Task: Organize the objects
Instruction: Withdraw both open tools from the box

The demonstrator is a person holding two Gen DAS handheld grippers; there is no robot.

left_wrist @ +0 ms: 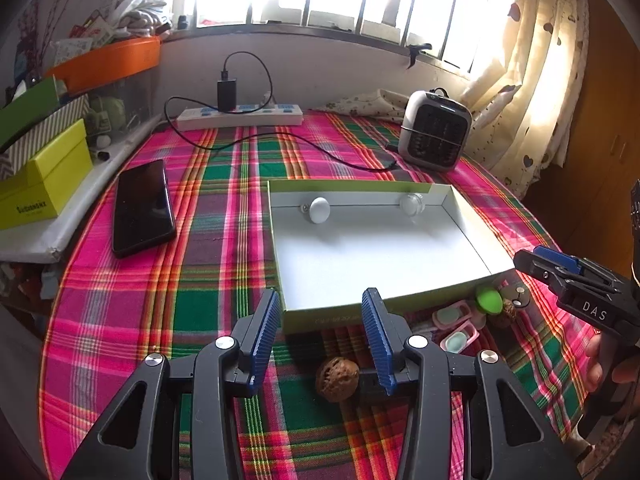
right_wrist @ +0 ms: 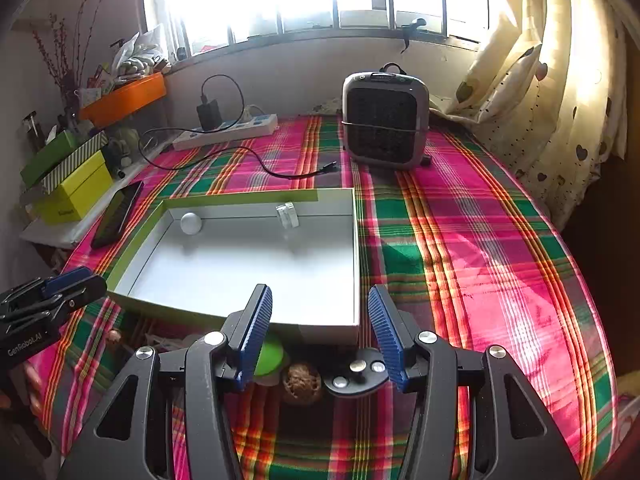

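1. Left gripper (left_wrist: 320, 332): jaws parted, nothing between the pads. It points down at the plaid tablecloth (left_wrist: 160, 280), near the front wall of the shallow box (left_wrist: 460, 216).
2. A walnut (left_wrist: 337, 378) lies on the cloth directly below and between the left jaws, slightly toward the right finger. Roughly round, so no long axis to align with.
3. Right gripper (right_wrist: 320, 332): jaws also parted and empty. Under it, a second walnut (right_wrist: 301, 383) sits between a green rounded piece (right_wrist: 272, 354) to its left and a black disc with metal studs (right_wrist: 356, 376) to its right; all three crowd the box's near edge.
4. Pink-rimmed small cases (left_wrist: 456, 326) lie between the two clusters, nearer the right gripper.
5. Box contents: a white ball (left_wrist: 319, 210) and a clear knob-like item (left_wrist: 412, 204), both against the far wall; rest of the floor bare.
6. Judgement: each hand has its own walnut closest. The left one is the cleaner pick, since nothing touches it; the right one risks nudging its neighbours.
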